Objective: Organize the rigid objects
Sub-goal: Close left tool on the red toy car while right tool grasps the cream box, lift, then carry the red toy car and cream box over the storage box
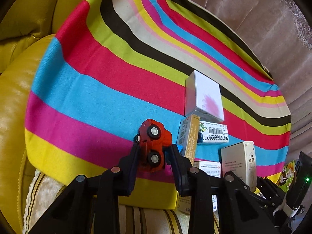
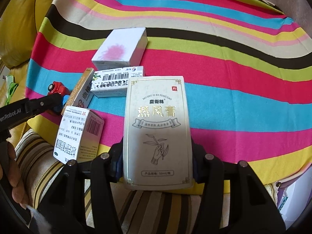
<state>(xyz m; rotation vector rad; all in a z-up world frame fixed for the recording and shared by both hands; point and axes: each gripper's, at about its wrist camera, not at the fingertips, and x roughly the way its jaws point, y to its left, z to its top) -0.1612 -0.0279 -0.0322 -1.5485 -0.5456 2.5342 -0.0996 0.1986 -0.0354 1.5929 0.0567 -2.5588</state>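
A red toy car (image 1: 154, 138) lies on its side, wheels toward the camera, between the fingers of my left gripper (image 1: 155, 148), which is shut on it just over the striped cloth (image 1: 97, 97). The right wrist view catches the same car (image 2: 57, 89) at the left, beside the left gripper's fingers (image 2: 48, 100). My right gripper (image 2: 157, 156) is shut on a tall cream box with gold lettering (image 2: 158, 117), held upright by its sides. That cream box (image 1: 239, 161) also stands at the lower right of the left wrist view.
Boxes cluster on the cloth: a white one with a pink smudge (image 2: 120, 46), a flat barcode box (image 2: 117, 81), a gold-edged box (image 2: 83, 91) and a white printed box (image 2: 78, 134). Yellow leather sofa (image 1: 15, 97) surrounds the cloth. A striped cushion (image 2: 39, 165) lies in front.
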